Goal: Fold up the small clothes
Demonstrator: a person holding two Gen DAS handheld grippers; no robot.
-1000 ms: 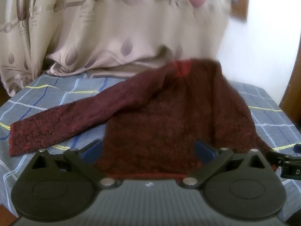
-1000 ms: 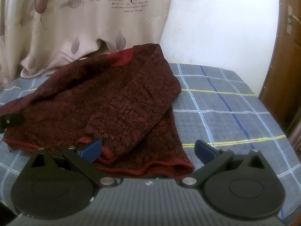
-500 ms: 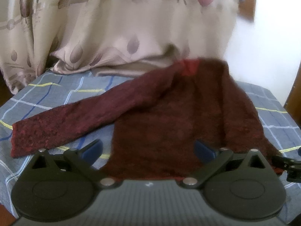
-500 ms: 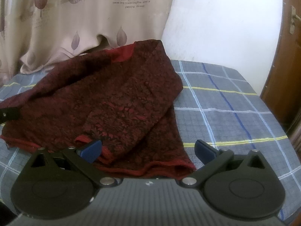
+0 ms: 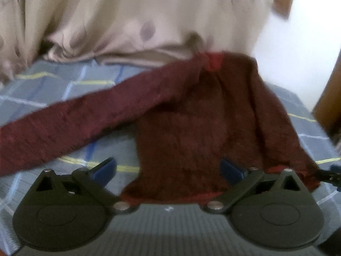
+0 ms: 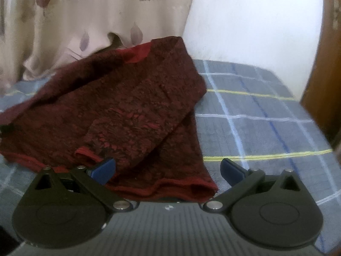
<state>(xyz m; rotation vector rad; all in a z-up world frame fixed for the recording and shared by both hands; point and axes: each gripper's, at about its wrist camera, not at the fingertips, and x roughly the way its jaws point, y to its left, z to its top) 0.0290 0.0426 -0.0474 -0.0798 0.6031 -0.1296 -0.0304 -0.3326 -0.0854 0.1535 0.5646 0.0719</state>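
Plaid bedsheet [image 6: 255, 115] under half-folded maroon sweater [image 6: 127, 111]

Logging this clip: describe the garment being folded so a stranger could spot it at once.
On the blue plaid bed cover, before the beige leaf curtain, lies a dark red patterned sweater. One sleeve stretches sideways; the other is folded across its body.

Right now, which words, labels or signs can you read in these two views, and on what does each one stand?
"R...feelings" in large letters, middle partly blurred: on the beige curtain, right wrist view.
Three smaller lines beneath it: too small and blurred to read.
Left wrist view: curtain print too blurred to read.
Dark red sweater and checked blanket: no text visible.
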